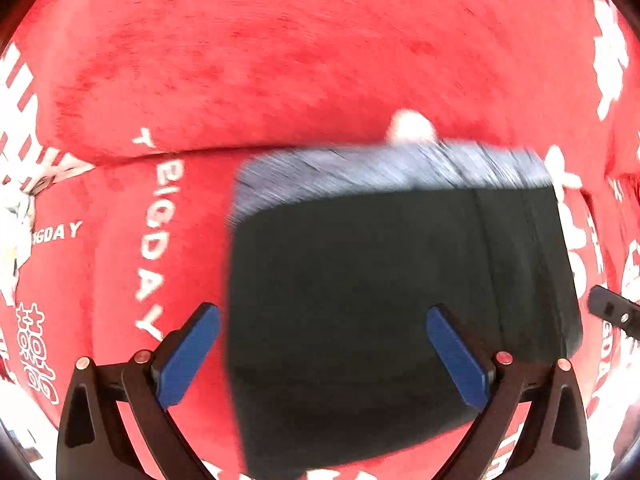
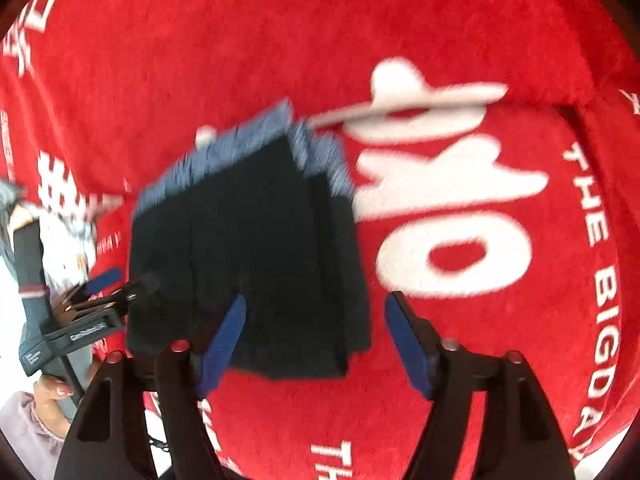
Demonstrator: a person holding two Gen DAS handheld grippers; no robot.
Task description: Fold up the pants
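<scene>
The dark pants [image 1: 392, 292] lie folded into a compact rectangle on the red blanket, with a lighter grey-blue band along the far edge; they also show in the right wrist view [image 2: 256, 248]. My left gripper [image 1: 324, 344] is open and empty, above the folded pants' near left edge. My right gripper [image 2: 316, 336] is open and empty, over the pants' near right corner. The left gripper also shows at the left of the right wrist view [image 2: 108, 284], beside the pants' left edge. Both views are motion-blurred.
A red plush blanket [image 1: 280, 60] with white lettering covers the whole surface [image 2: 460, 240]. A crease runs across it behind the pants. The person's hand [image 2: 52, 392] and sleeve are at the lower left of the right wrist view.
</scene>
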